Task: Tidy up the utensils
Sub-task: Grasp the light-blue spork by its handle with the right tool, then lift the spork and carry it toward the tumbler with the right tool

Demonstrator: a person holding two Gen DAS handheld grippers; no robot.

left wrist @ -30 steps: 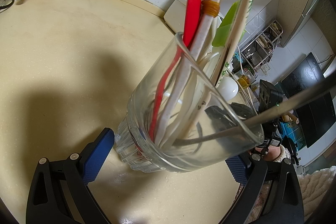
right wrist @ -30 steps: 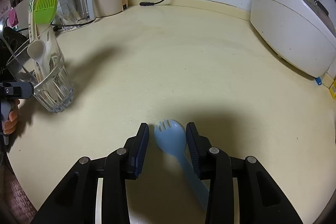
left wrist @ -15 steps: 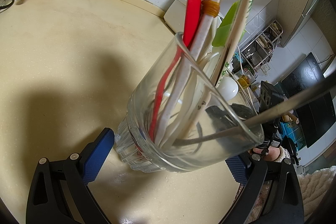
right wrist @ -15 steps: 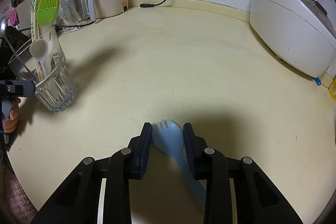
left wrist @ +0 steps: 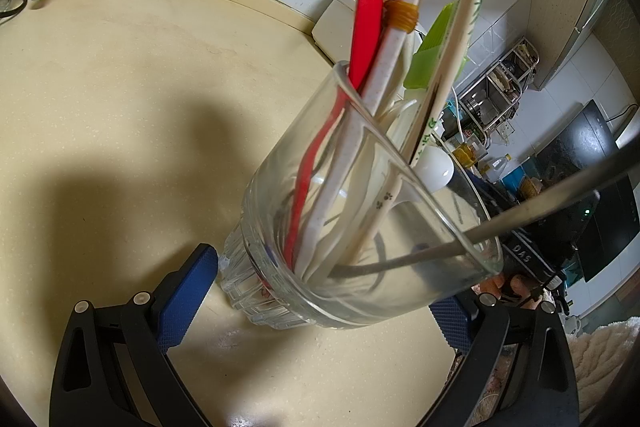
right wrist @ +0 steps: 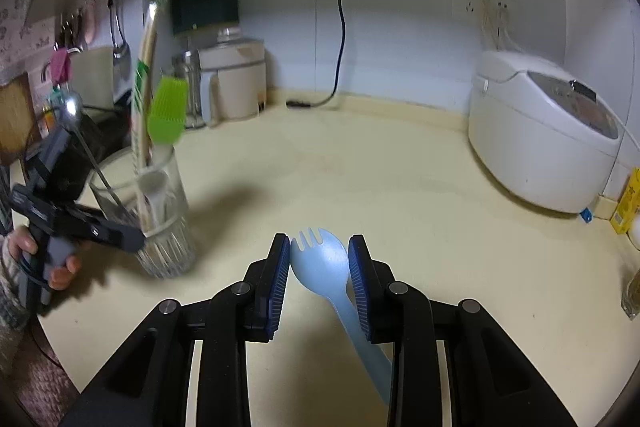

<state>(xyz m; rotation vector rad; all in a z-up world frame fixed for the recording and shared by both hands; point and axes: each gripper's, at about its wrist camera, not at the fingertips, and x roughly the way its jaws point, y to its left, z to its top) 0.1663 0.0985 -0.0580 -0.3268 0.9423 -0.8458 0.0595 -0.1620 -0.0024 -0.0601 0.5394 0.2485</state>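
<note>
A light blue plastic spork (right wrist: 320,263) is pinched by its bowl between the blue pads of my right gripper (right wrist: 318,247), which is shut on it and holds it above the cream counter (right wrist: 400,179), tines pointing away. At the left stands a clear glass (right wrist: 164,227) holding a green silicone brush (right wrist: 168,109), chopsticks and spoons. My left gripper (left wrist: 322,281) is closed around the base of the glass (left wrist: 360,227), one pad on each side. A red spoon (left wrist: 366,23) and a metal handle (left wrist: 560,199) stick out of it.
A white rice cooker (right wrist: 548,135) sits at the right of the counter, a yellow box (right wrist: 626,203) beside it. A white appliance (right wrist: 236,83) and a loose power plug (right wrist: 298,103) lie along the back wall. A hand (right wrist: 60,267) holds the left gripper.
My right gripper's jaws have narrowed onto the spork and lifted it off the counter, the view tilting up toward the wall. The left gripper and glass have stayed put.
</note>
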